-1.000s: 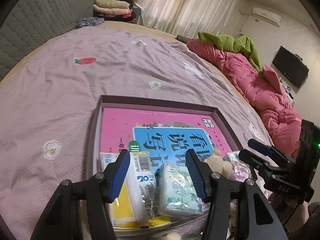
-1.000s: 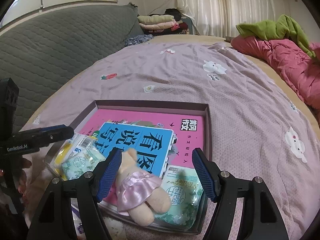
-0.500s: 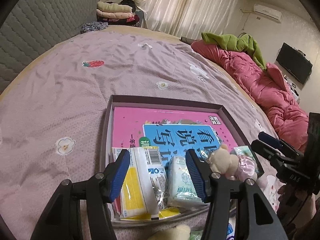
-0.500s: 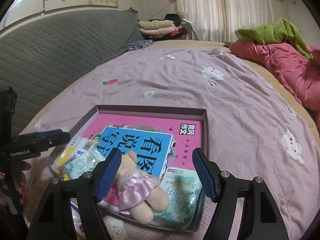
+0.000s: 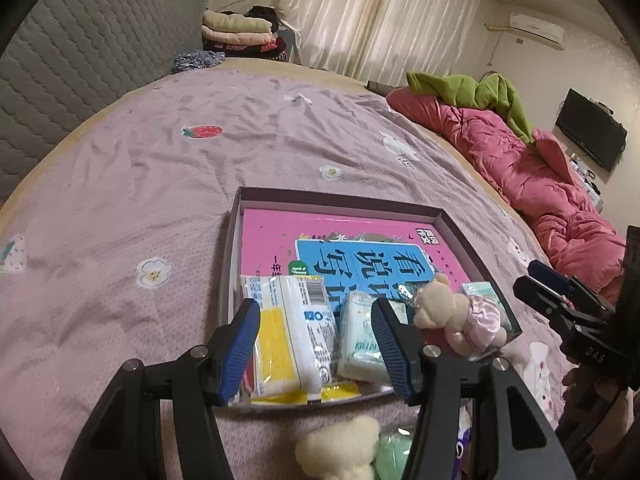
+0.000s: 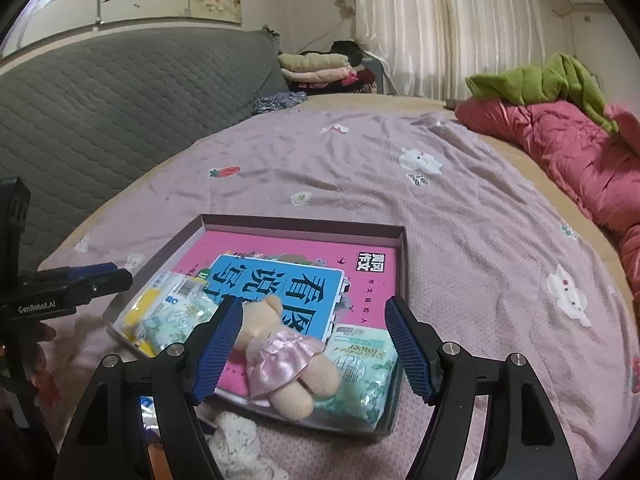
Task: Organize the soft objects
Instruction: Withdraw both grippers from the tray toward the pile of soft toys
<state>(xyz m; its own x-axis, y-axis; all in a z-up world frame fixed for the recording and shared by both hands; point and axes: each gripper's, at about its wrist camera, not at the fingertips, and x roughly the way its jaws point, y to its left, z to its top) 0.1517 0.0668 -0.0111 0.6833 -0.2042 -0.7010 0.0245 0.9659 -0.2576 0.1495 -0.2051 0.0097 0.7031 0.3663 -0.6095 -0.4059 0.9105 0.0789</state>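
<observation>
- Presently, the left gripper [image 5: 316,344] hangs over the near end of a shallow tray [image 5: 336,197] on a lilac bedspread [image 5: 120,208]; its jaws stand apart with nothing clamped between them.
- Right gripper [image 6: 312,344] likewise stands wide, hovering above the tray's near right corner, pads clear of contents.
- Tray contents: a pink book [image 6: 288,246] with a blue book [image 6: 280,288] on top; a yellow-and-white packet [image 5: 292,336] and a green tissue pack [image 5: 358,336] at the near left.
- A teddy bear in a pink dress [image 6: 284,356] lies across the near edge, beside a second green tissue pack [image 6: 360,368].
- Outside the tray, on the bedspread: a cream plush toy [image 5: 340,448].
- A pink duvet [image 5: 532,176] lies heaped at far right.
</observation>
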